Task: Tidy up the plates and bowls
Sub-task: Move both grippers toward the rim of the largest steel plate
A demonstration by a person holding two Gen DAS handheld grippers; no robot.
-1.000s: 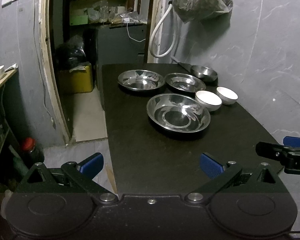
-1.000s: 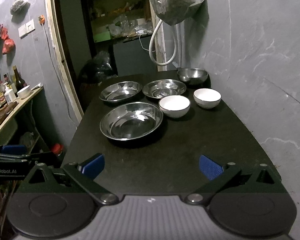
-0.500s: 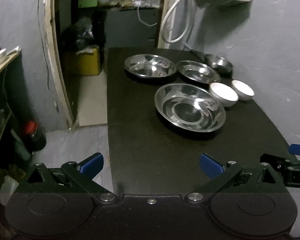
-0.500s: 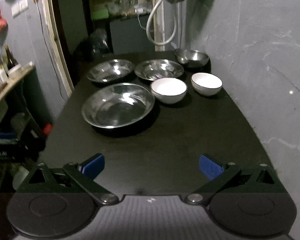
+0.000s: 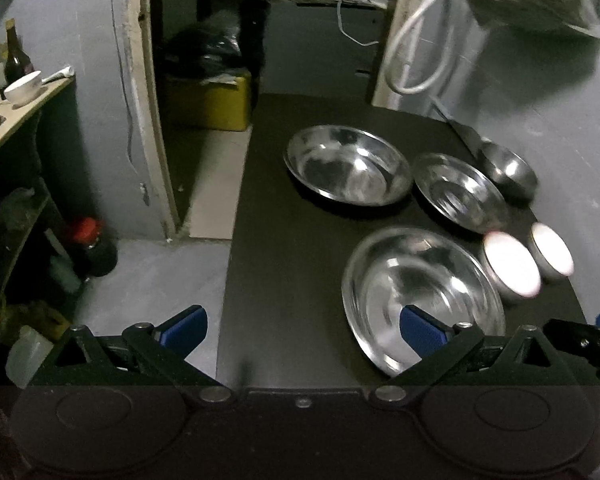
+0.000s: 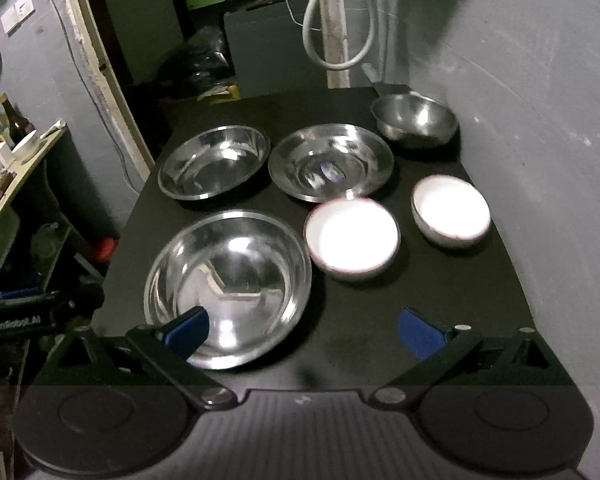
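Observation:
On the black table [image 6: 440, 292] lie three steel plates: a near one [image 6: 228, 280] [image 5: 420, 292], a far left one [image 6: 214, 162] [image 5: 346, 170] and a far middle one [image 6: 330, 162] [image 5: 458, 192]. Two white bowls [image 6: 352, 236] [image 6: 450, 210] sit to the right, also in the left wrist view [image 5: 510, 266] [image 5: 550, 254]. A small steel bowl [image 6: 414, 120] [image 5: 508, 170] stands at the far right corner. My left gripper [image 5: 302, 328] is open and empty over the table's near left edge. My right gripper [image 6: 302, 330] is open and empty, just short of the near plate.
A grey wall [image 6: 540, 100] borders the table on the right. A white hose [image 6: 336, 20] hangs at the far end. A doorway [image 5: 204, 60] opens at the left. A side shelf [image 5: 24, 96] holds a bowl and bottles; a red-capped bottle [image 5: 90, 246] stands on the floor.
Both grippers have moved forward and tilted down toward the table; the plates and bowls now look closer. Nothing on the table has moved. Both grippers stay open.

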